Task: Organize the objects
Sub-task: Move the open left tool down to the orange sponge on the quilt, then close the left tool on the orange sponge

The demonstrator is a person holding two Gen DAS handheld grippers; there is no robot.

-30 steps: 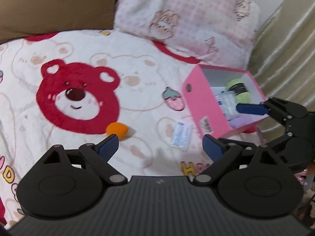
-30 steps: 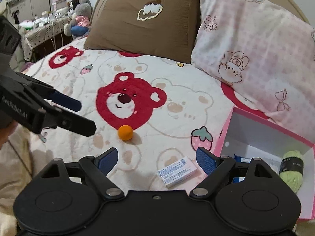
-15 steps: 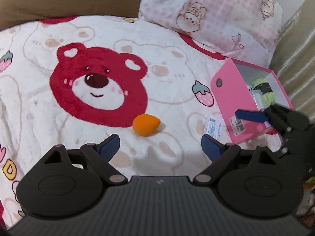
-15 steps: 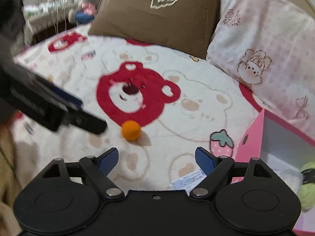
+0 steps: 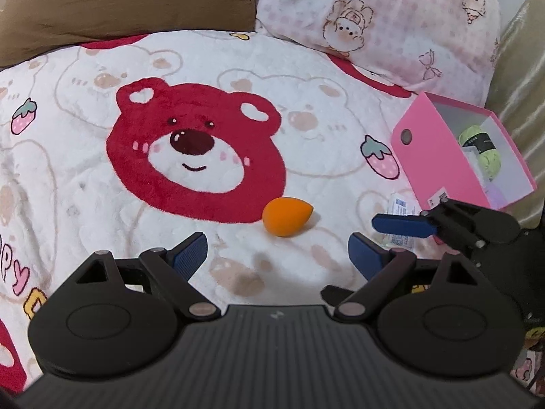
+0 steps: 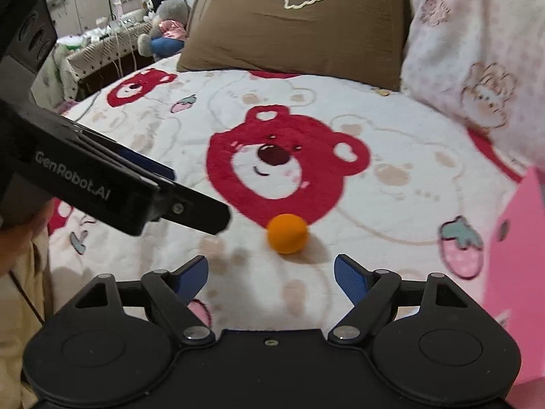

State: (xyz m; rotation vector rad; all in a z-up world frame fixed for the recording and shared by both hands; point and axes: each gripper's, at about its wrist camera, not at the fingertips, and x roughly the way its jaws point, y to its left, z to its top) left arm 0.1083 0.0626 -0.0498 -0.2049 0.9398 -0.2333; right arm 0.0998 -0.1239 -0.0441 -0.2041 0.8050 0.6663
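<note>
Caught mid-approach over a bear-print bed, with 2 handheld grippers closing in on loose items still to be tidied. At left, the left gripper, fingers spread wide and grasping nothing, poised just short of an orange egg-shaped sponge lying on the blanket at the lower edge of the big red bear face. Further right, the right gripper, also released and empty, its fingers having just been narrowing slightly with nothing between them; seen from its own camera lined up on the same sponge, seen from the left camera reaching in above a small white packet lying flat beside the box. At far right, a pink box, open-topped and tilted toward the pillows, already holding a light-green ball of yarn plus other pale contents too blurred to name. Judged as the reach stage of 1 pick: sponge and packet both still out on the bed. Next move likely calls for a lower descent, fingers straddling the soft sponge, a gentle squeeze, then a carry rightward into the box.
</note>
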